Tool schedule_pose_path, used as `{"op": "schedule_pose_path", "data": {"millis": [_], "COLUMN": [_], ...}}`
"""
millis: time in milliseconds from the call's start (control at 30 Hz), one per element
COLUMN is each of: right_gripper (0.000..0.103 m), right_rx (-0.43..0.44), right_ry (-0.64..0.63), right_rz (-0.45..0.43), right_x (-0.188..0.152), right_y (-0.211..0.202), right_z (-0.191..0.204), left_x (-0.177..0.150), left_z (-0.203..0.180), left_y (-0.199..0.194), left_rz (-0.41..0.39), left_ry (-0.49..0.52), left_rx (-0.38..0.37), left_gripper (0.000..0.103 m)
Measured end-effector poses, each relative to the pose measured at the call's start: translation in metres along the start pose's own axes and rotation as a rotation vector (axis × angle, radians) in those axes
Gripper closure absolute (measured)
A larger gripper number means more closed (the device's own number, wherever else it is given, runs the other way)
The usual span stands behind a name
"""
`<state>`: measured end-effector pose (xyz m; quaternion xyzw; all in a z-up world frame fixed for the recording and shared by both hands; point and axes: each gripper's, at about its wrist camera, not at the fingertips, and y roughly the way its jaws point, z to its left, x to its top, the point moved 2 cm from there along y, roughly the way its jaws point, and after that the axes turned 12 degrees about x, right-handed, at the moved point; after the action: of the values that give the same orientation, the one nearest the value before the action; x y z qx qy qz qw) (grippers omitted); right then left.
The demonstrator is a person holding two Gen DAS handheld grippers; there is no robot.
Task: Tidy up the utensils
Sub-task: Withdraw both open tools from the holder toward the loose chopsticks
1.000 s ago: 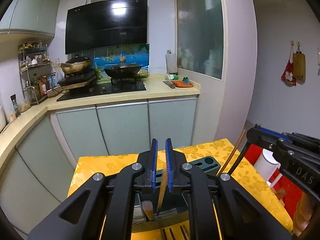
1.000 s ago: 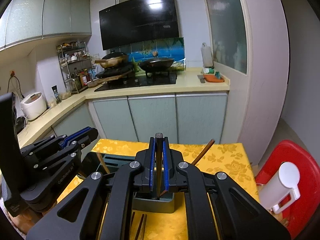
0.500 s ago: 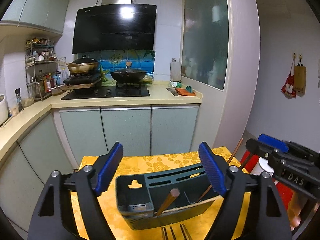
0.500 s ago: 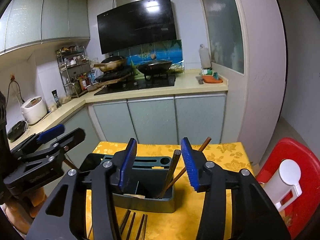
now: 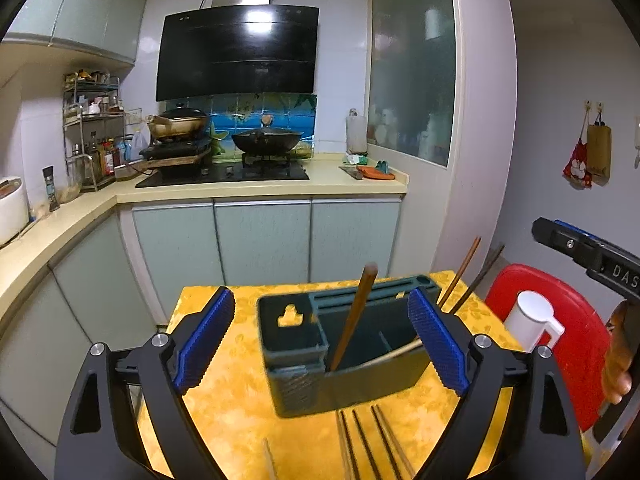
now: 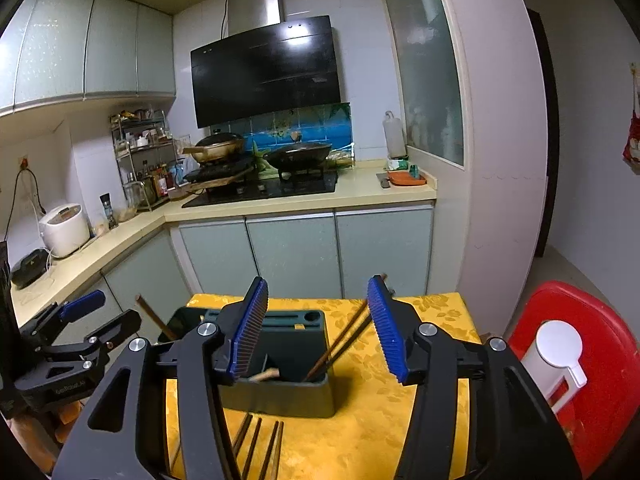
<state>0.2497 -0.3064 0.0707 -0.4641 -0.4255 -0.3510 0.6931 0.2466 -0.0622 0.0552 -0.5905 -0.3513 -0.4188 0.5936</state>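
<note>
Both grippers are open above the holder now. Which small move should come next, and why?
Probably lower the right gripper toward the loose chopsticks lying on the yellow cloth in front of the dark holder. Both grippers, the left gripper too, are open and hold nothing.

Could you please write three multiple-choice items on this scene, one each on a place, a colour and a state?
1. Where do the loose chopsticks lie?
A. on the tablecloth in front of the utensil holder
B. on the stove
C. on the red stool

2. What colour is the tablecloth?
A. white
B. yellow
C. green

3. How is the left tool?
A. shut on a chopstick
B. open, holding nothing
C. shut on the holder

Answers: 1 A, they rest on the cloth by the holder's near wall; 2 B, a yellow floral cloth; 3 B, its blue pads stand wide apart.
</note>
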Motion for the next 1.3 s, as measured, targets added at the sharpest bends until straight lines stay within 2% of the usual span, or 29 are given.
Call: {"op": "schedule_pose_path", "data": {"millis": [133,567,1033,1300], "right_gripper": [0.052,0.052,0.052,0.051], "right_rx": [-0.017,-0.047,-0.057,-0.042], "right_ry": [-0.007,-0.002,-0.011,-0.055], "right_rz": [0.017,0.098,0.082,0.132], "right_x": [-0.023,-0.108,-0.156,-0.186], "right_y": [-0.008,-0.030,-0.058,-0.062], "right_z": [0.000,0.015,0.032,0.049], "left_x": [-0.020,-0.097,-0.135,-0.169], "left_z": [0.004,0.019,0.032,0.043], "left_y": [-0.011,-0.040,-0.075,-0.082], "left_rz": [0.007,0.076,0.040,0.090], "left_ry": [0.025,0.012,0.010,-0.014], "left_rx": [0.023,0.063,0.124,0.145], "left_gripper": [0.017,0.016,0.017,0.017]}}
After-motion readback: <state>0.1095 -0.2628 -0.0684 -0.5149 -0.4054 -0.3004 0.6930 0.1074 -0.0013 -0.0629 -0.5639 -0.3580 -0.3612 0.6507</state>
